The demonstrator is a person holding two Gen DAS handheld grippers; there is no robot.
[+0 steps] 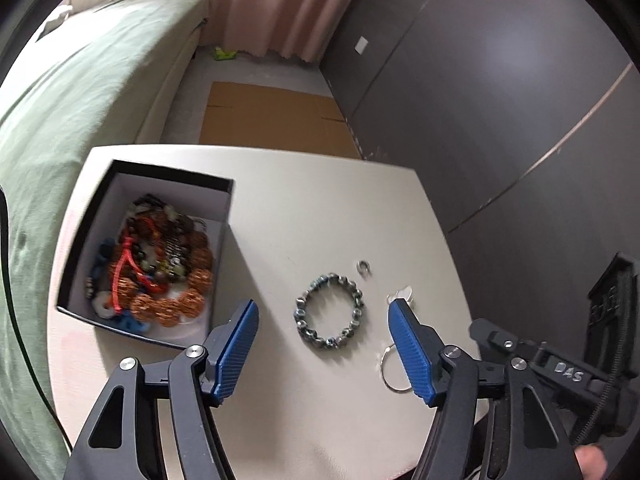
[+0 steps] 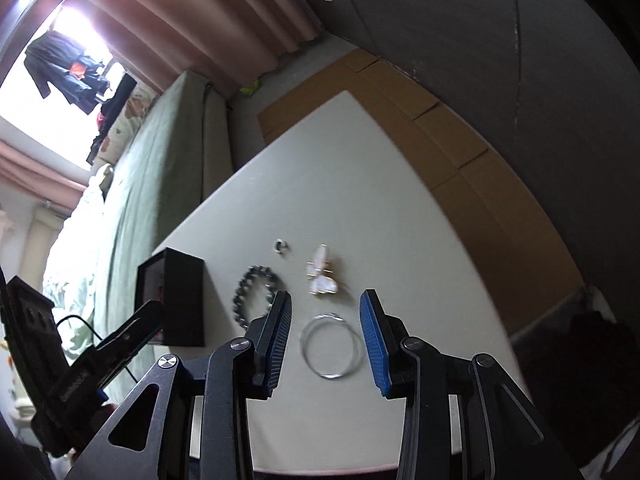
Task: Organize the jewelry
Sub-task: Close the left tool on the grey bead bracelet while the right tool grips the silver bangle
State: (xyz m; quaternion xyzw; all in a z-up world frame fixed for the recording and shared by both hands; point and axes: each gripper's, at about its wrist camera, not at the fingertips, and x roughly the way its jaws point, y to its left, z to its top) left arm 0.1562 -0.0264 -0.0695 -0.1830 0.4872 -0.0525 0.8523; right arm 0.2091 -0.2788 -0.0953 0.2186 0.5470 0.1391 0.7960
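Note:
A black box with white inside walls holds several beaded pieces of jewelry at the table's left; it also shows in the right wrist view. A dark beaded bracelet lies on the white table. My left gripper is open and empty above it, jaws on either side. A thin silver bangle lies between the open jaws of my right gripper, which is empty. A small silver ring and a white butterfly clip lie beyond.
A bed with a green cover runs along the table's left side. Flat cardboard lies on the floor beyond the table. A dark wardrobe wall stands to the right. Pink curtains hang at the back.

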